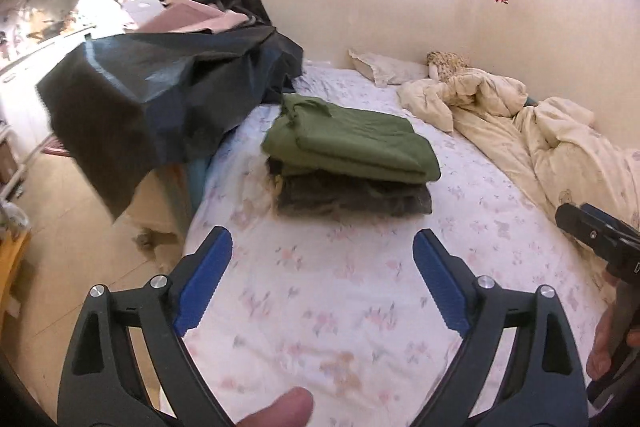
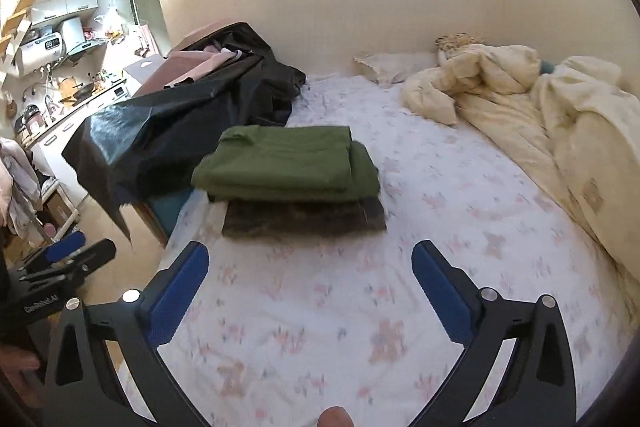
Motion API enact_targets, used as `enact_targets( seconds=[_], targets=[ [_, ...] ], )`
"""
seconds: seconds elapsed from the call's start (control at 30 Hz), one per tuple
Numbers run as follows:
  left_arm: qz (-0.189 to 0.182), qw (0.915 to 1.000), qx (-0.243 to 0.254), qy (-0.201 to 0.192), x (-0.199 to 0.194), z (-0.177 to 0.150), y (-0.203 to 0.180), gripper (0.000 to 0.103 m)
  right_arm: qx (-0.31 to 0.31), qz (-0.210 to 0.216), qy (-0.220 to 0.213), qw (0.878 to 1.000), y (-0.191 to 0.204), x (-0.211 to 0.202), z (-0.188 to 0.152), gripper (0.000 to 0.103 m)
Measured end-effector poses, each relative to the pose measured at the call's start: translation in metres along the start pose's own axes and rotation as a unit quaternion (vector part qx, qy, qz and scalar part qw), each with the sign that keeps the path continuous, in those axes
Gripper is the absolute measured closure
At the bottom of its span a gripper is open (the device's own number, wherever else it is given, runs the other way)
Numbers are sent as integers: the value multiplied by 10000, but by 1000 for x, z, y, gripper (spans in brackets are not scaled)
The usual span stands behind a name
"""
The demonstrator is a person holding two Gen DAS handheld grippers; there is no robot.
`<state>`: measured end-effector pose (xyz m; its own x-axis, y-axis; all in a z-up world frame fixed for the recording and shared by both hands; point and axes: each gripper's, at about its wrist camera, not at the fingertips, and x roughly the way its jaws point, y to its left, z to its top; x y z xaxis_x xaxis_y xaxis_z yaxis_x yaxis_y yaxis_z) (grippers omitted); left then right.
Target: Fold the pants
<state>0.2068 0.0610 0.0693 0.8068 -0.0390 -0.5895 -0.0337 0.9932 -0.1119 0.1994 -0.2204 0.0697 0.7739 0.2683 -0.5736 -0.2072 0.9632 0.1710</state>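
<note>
Pants, green and folded, top a dark stack on the bed at twelve o'clock. Left gripper and right gripper hang empty, jaws spread; folding looks finished, so any next garment must be fetched.

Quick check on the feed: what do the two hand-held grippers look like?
Both match. The left hand-held gripper and right hand-held gripper have matte black frames with triangular cutouts, silver round pivot bolts, and ribbed blue finger pads. No cables or sleeves show.
</note>
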Motion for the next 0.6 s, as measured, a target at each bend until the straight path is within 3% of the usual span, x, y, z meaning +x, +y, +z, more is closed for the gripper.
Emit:
enact_targets(
  seconds=[0.07, 0.23, 0.4, 0.5, 0.6],
  targets=[
    [158, 9997, -2, -159, -22, -24, 1, 0, 19, -19, -115, 9999, 5, -19, -21, 0],
    [166, 9996, -174, -113, -50, -58, 3, 0, -130, -175, -299, 9993, 19, -50, -65, 0],
    [309, 9986, 158, -387, -68, -90, -5, 0, -76, -226, -473, 9986, 20, -65, -121, 0],
    [352, 9976, 445, -402, -68, -101, -16, 0, 25, -212, -283, 9994, 18, -61, -135, 0],
    [340, 9967, 613, -417, -69, -110, -24, 0, -8, -315, -412, 9987, 17, -64, -135, 0]
  ],
)
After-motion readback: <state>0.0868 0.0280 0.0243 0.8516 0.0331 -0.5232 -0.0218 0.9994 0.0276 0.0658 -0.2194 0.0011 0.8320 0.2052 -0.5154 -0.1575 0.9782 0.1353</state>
